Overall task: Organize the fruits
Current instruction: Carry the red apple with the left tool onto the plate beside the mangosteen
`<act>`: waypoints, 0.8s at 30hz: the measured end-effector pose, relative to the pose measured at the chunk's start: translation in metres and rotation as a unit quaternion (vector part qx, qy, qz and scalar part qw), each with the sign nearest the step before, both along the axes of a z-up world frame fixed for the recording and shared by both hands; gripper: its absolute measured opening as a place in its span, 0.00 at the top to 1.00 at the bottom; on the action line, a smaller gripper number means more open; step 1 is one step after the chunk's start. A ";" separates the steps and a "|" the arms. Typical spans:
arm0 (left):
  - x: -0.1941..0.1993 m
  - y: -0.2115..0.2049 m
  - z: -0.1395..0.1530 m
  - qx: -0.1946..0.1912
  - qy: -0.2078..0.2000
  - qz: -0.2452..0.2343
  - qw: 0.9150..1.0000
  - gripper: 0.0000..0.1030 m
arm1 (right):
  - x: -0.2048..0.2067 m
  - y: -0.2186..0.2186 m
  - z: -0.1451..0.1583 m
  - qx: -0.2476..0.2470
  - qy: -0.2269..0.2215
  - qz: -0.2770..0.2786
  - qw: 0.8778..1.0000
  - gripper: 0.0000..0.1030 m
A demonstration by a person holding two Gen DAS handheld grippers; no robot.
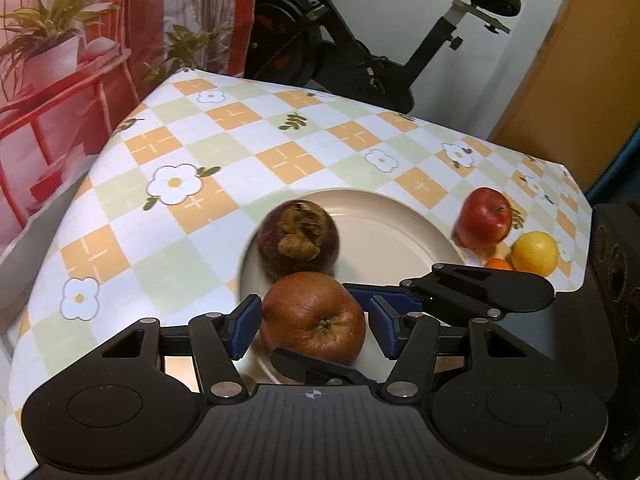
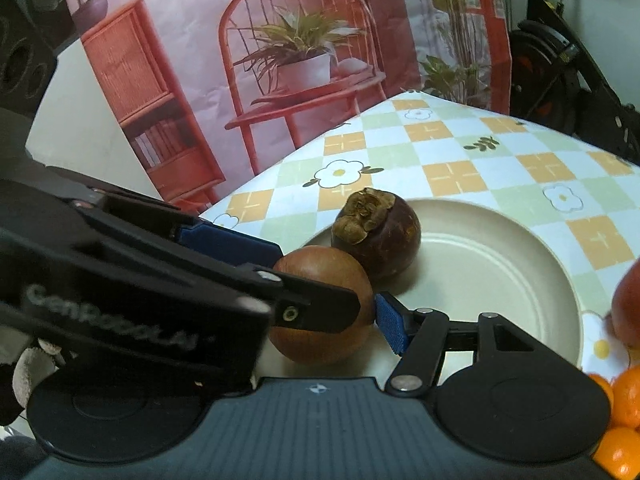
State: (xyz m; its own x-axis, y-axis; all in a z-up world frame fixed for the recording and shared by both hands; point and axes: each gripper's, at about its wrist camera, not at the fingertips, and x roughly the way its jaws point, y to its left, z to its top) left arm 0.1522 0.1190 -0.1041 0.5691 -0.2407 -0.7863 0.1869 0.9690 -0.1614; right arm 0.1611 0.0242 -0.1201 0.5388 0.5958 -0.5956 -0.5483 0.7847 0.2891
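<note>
A brown wrinkled apple (image 1: 314,316) lies at the near rim of a cream plate (image 1: 392,232), beside a dark mangosteen (image 1: 298,238). My left gripper (image 1: 314,326) is open, its blue pads (image 1: 244,330) on either side of the apple with small gaps. My right gripper (image 2: 324,320) is open too; the brown apple (image 2: 324,276) sits between its fingers, and the left gripper's body covers its left finger. The mangosteen (image 2: 378,236) and plate (image 2: 500,264) show there as well. A red apple (image 1: 484,218), a yellow lemon (image 1: 535,253) and an orange (image 1: 498,264) lie right of the plate.
The table wears a checked flowered cloth (image 1: 224,152). A red printed backdrop (image 2: 260,60) stands at the left edge. An exercise bike (image 1: 360,40) stands behind the table. Oranges (image 2: 624,412) and the red apple (image 2: 628,304) sit at the right edge of the right wrist view.
</note>
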 end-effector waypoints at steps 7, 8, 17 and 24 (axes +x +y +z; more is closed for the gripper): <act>-0.002 -0.001 0.001 0.015 -0.011 0.006 1.000 0.40 | 0.000 0.007 -0.002 -0.006 -0.008 0.007 1.000 0.38; -0.002 -0.002 0.002 0.020 -0.014 0.006 1.000 0.39 | 0.001 0.007 -0.001 -0.006 -0.008 0.008 1.000 0.38; -0.004 -0.007 0.002 0.044 -0.028 0.015 0.999 0.38 | -0.016 -0.016 0.011 -0.011 -0.032 -0.003 0.999 0.36; -0.006 -0.010 0.003 0.054 -0.034 0.031 0.997 0.37 | -0.037 -0.079 0.020 0.013 -0.053 -0.057 0.997 0.36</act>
